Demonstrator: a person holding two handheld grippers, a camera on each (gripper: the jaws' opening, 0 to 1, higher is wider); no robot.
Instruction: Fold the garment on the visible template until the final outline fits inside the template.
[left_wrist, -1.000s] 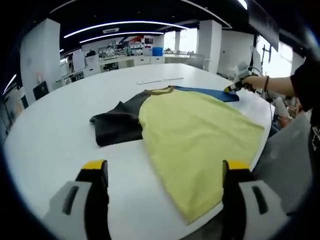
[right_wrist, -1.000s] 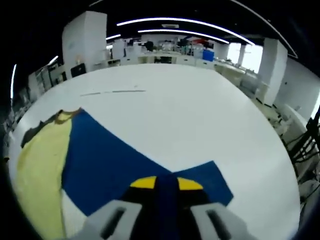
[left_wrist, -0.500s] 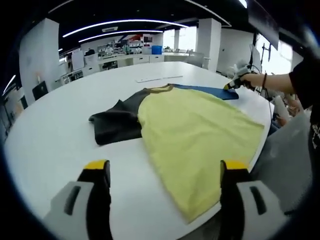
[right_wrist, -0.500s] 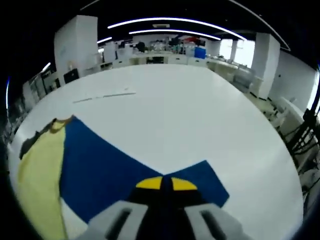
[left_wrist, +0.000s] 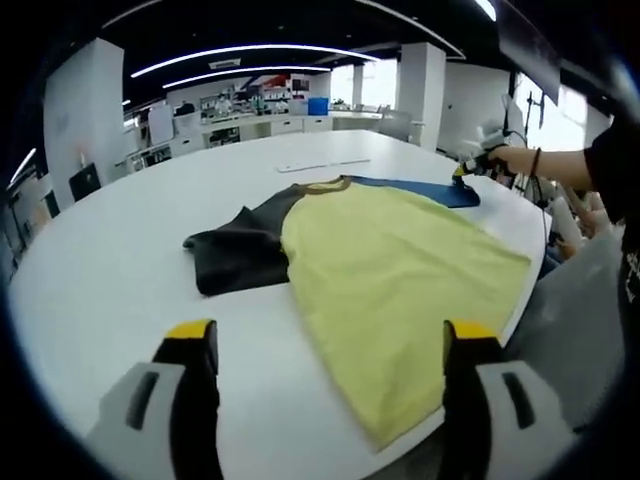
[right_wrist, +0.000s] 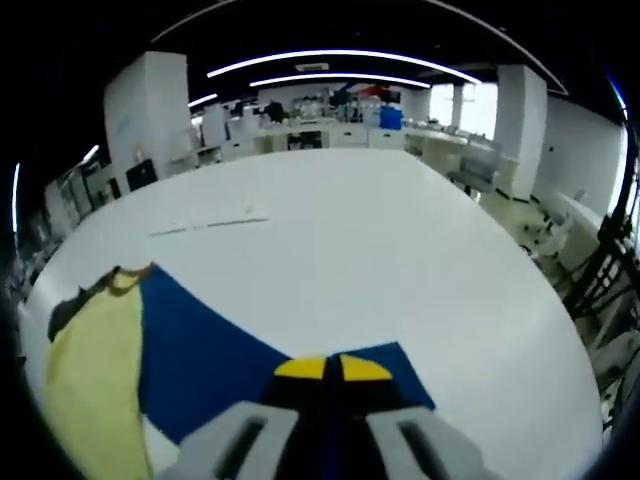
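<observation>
Left gripper (left_wrist: 330, 345) jaws spread wide, nothing between them, hovering over the near edge of the white table (left_wrist: 100, 270). Just ahead lies the garment (left_wrist: 390, 265), flat on the table: yellow body, dark sleeve (left_wrist: 235, 258) sticking out to the left, neck end toward the far side, right hem running close to the table edge. Beyond the collar a blue template sheet (left_wrist: 420, 188) pokes out from under the garment. At its far tip the right gripper (left_wrist: 470, 170) is held by a person's hand (left_wrist: 512, 160). In the right gripper view, right gripper (right_wrist: 322, 368) jaws are pressed together, pinching the blue template's corner; the sheet (right_wrist: 200, 345) runs left under the yellow fabric (right_wrist: 85, 390). Far side: thin white strip (right_wrist: 205, 225) on the table, office benches behind.
</observation>
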